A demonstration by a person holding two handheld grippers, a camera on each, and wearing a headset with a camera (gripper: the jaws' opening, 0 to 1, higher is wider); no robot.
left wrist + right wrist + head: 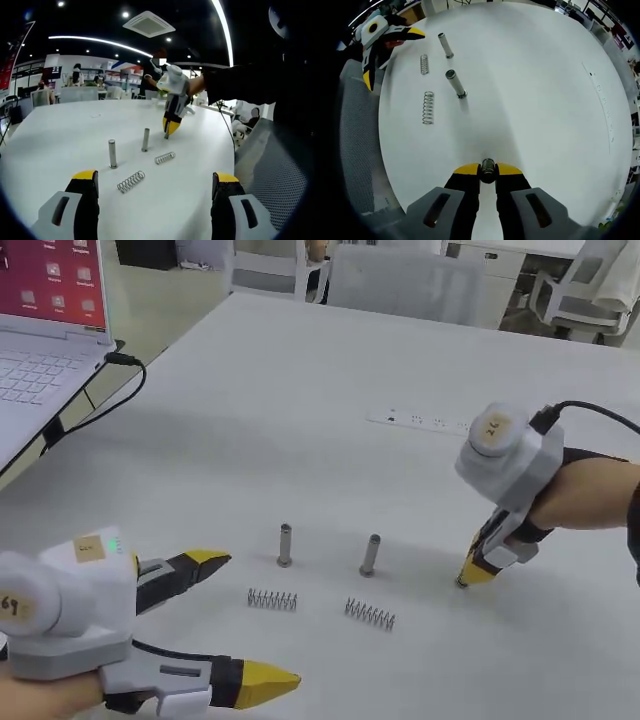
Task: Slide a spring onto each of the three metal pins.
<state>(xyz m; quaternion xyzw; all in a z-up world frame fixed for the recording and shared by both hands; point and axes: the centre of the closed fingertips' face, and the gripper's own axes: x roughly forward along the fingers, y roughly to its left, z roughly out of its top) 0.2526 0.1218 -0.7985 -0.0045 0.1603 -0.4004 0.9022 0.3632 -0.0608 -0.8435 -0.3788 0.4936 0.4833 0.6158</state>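
- At the near edge of the white table (300, 420), the left gripper (260, 620) is held released, its yellow-tipped jaws spread wide.
- Just beyond it, two thin grey coils are laid flat and apart: the left spring (272, 600) and the right spring (370, 614).
- Behind them, the left pin (285, 545) and the right pin (371, 555) are stood upright, smooth and grey.
- Right of the pins, the right gripper (468, 578) is pointed down at the tabletop, clamped on a ridged metal piece (488, 170). Whether this is a spring alone cannot be told.
- Farther back, a power strip (420, 422) and a laptop (40, 350) are seen.
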